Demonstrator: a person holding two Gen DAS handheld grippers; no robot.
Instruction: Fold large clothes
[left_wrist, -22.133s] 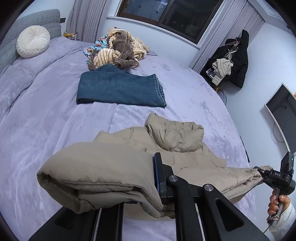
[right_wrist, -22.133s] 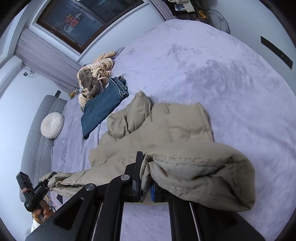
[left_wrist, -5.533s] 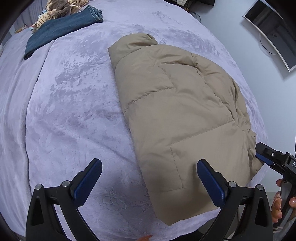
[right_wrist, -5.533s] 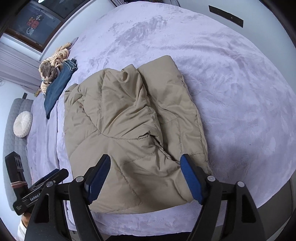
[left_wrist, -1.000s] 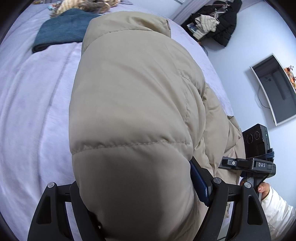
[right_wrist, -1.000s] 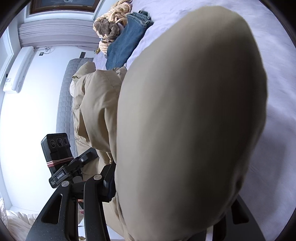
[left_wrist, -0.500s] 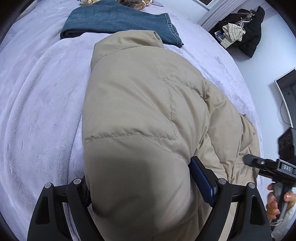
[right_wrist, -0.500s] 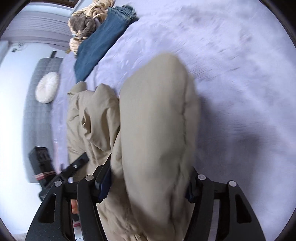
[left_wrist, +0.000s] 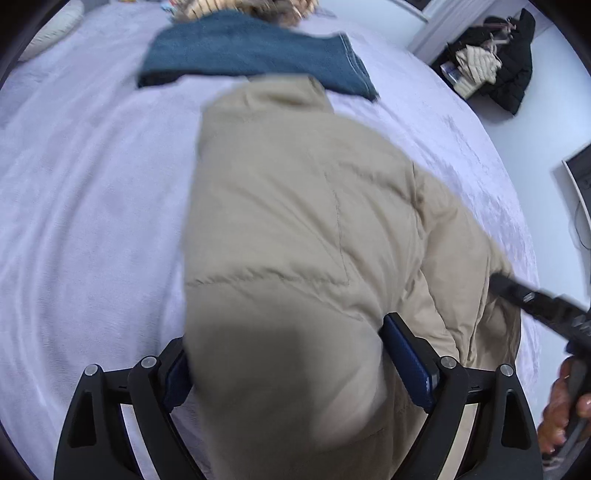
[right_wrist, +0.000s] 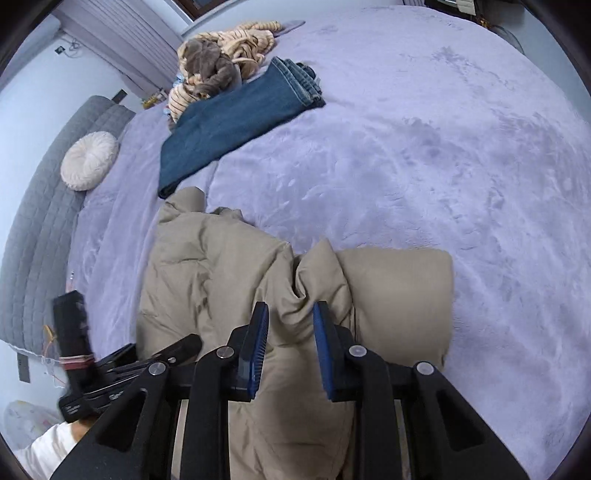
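Because the beige quilted puffer jacket (left_wrist: 295, 229) is bulky, it lies as a thick folded bundle on the pale lilac plush bed cover (right_wrist: 424, 147), with its collar end close to the folded dark blue jeans (right_wrist: 229, 125). Around the near end of the jacket stands the left gripper (left_wrist: 284, 369), its jaws very wide and just opening further; the thick fold fills the gap, and I judge that it is letting the fold settle. At the other side of the jacket, the right gripper (right_wrist: 290, 347) has its jaws narrow after closing just now, with a small ridge of the fabric between the blue pads (right_wrist: 323, 347); whether they really pinch it I cannot tell. Beyond the jeans, further from the jacket, lies a heap of striped and brown clothes (right_wrist: 218, 66), probably still waiting. A round cream cushion (right_wrist: 88, 160) rests at the grey headboard (right_wrist: 33, 221).
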